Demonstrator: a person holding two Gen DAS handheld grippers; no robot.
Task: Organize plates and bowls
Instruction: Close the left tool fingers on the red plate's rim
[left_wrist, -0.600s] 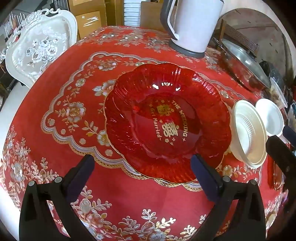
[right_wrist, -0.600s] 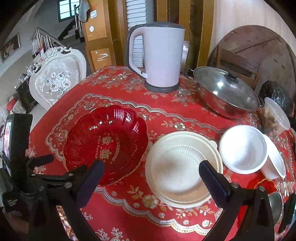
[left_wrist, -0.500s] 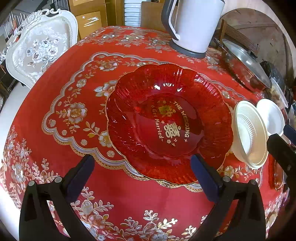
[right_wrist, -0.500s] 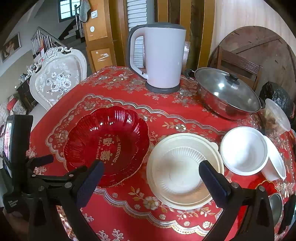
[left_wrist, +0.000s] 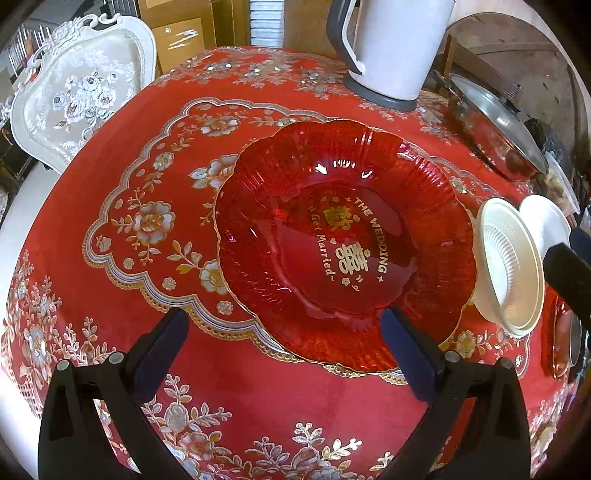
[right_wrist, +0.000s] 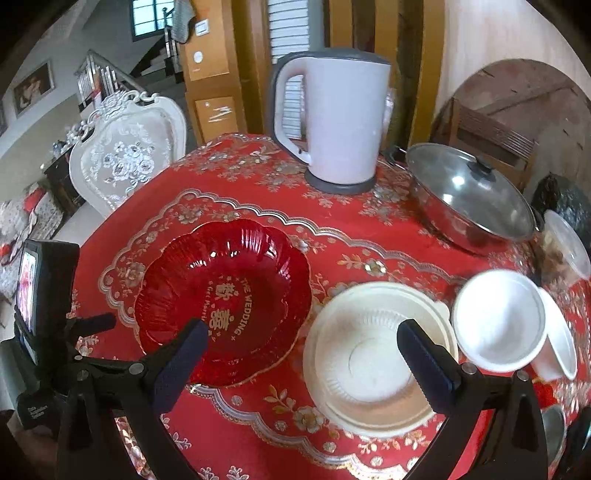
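The left gripper (left_wrist: 284, 332) hovers low over the near rim of the red dish (left_wrist: 343, 243), its jaws released and spread wide with nothing between them; its right finger overlaps the dish's near edge in the view, and I cannot tell if it touches. Since a moment ago it has eased slightly closer to the dish. The dish sits flat on the worktop (left_wrist: 122, 177), in front of the kettle (right_wrist: 332, 114). Just right of the dish lies the cream plate (right_wrist: 373, 354), then the white bowl (right_wrist: 498, 317), with a steel pan (right_wrist: 469, 199) behind them. The right gripper (right_wrist: 299, 354) hangs above the gap between dish and plate, jaws released and empty, and has pushed forward and lower than before.
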